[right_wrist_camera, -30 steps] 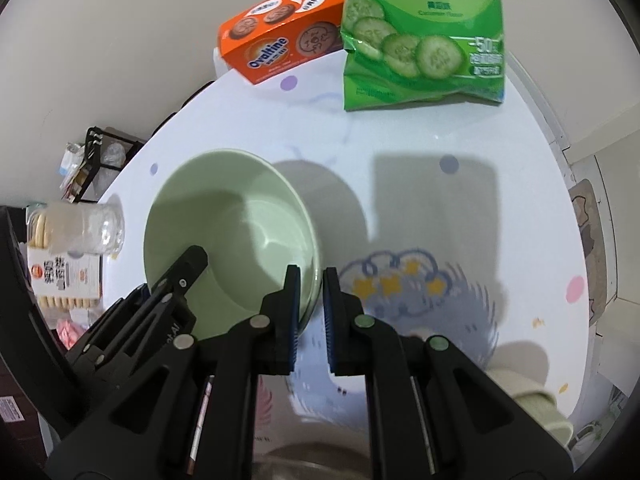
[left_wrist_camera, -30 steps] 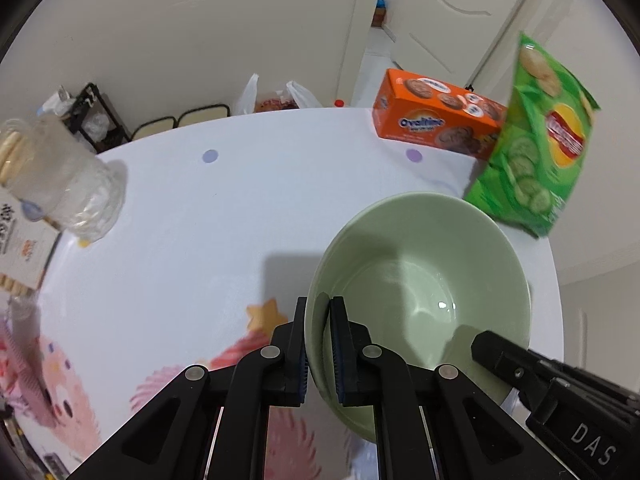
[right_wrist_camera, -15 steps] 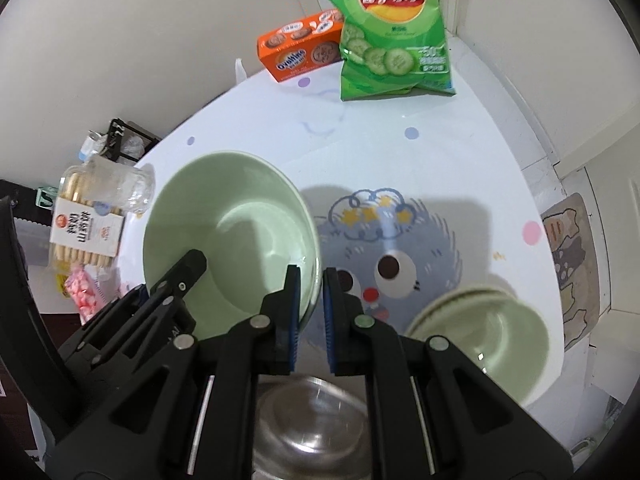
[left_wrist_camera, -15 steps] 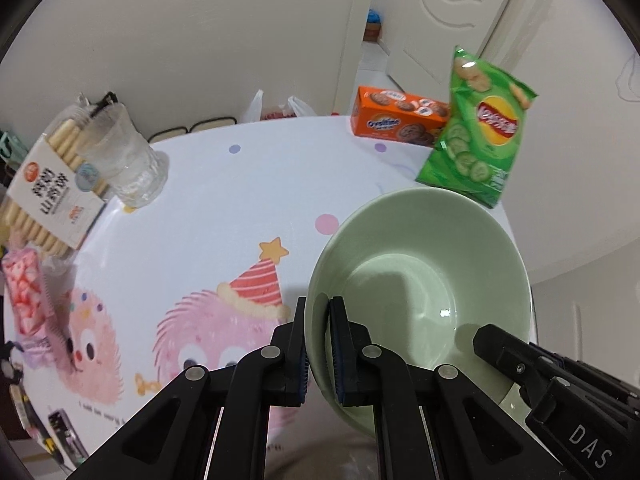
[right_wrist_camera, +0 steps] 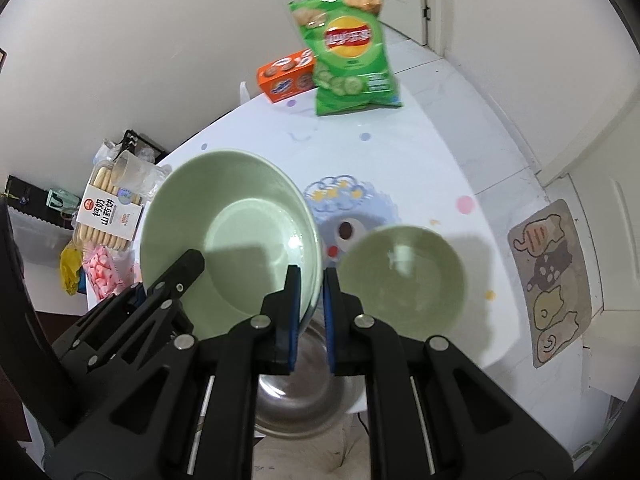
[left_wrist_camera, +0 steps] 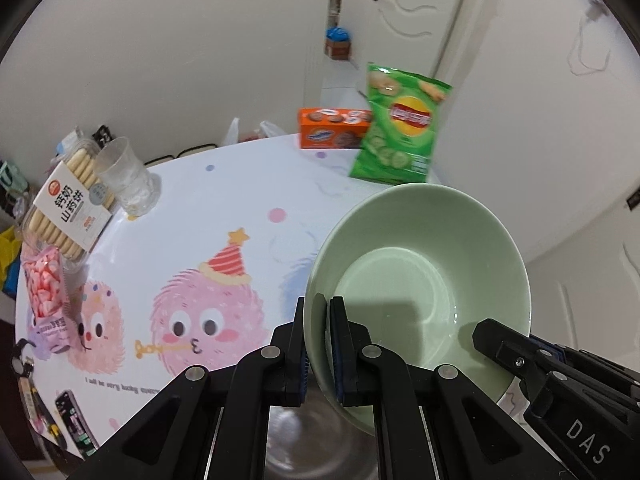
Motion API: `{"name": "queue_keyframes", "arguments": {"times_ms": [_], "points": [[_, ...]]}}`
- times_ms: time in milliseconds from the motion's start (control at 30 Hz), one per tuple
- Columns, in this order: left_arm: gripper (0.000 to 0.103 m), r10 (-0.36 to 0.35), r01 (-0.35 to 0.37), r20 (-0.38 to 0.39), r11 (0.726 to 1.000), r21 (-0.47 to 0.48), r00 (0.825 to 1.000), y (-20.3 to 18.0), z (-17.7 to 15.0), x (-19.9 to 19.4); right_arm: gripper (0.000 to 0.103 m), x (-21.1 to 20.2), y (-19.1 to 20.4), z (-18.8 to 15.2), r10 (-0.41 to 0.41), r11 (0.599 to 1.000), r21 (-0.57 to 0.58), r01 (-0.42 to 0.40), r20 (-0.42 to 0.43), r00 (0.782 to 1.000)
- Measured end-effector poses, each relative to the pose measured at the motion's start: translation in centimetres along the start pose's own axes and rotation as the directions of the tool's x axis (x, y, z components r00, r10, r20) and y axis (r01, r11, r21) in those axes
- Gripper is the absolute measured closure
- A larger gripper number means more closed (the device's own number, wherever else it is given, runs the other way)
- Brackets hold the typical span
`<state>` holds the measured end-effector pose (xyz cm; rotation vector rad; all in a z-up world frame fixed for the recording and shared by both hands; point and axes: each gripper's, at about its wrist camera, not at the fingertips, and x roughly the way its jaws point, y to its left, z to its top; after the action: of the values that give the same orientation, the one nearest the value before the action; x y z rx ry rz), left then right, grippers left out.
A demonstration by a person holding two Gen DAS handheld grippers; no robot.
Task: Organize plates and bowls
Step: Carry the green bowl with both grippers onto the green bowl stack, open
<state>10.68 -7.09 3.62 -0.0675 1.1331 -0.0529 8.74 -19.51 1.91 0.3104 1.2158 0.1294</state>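
Carried level above the steel bowl (right_wrist_camera: 298,396), bowl (left_wrist_camera: 420,280) rim pinched by both hand-held grippers (left_wrist_camera: 318,350) (right_wrist_camera: 307,320), needing matched, slow lowering.

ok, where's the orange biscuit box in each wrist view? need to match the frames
Left wrist: orange biscuit box at upper centre, on the table's far edge, its right end hidden behind the green chip bag.
Right wrist: box upper centre-left, left of and partly behind the chip bag.
Shared landmark: the big green bowl held up by both claws.
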Motion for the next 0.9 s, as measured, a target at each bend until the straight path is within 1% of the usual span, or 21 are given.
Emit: {"name": "queue_keyframes", "arguments": {"times_ms": [167,367,567,900], "points": [[0.095,-0.026,0.026,-0.018,0.999,0.029,1.0,-2.9,-1.2,0.1,0.091,-1.3,-2.5,-1.1,-0.031,0.999,0.023,0.031,0.008,0.999],[0.095,-0.029,0.031,-0.05,0.998,0.053,0.998,-5.7,-2.5,1.7,0.091,-1.2,-5.7,-2.0,-0.063,0.996,0.066,0.063,-0.007,0.998],[0.095,-0.027,0.032,-0.081,0.998,0.055,0.996,-6.7,-3.4,3.5,0.091,0.0,-7.7,-2.6,-0.073,0.994,0.084,0.075,-0.038,0.997],[0.094,-0.021,0.028,-0.128,0.998,0.05,0.992,-7.1,-3.9,5.9,0.091,2.0,-8.9,-3.0,-0.086,0.992,0.083,0.092,-0.074,0.993]]}}
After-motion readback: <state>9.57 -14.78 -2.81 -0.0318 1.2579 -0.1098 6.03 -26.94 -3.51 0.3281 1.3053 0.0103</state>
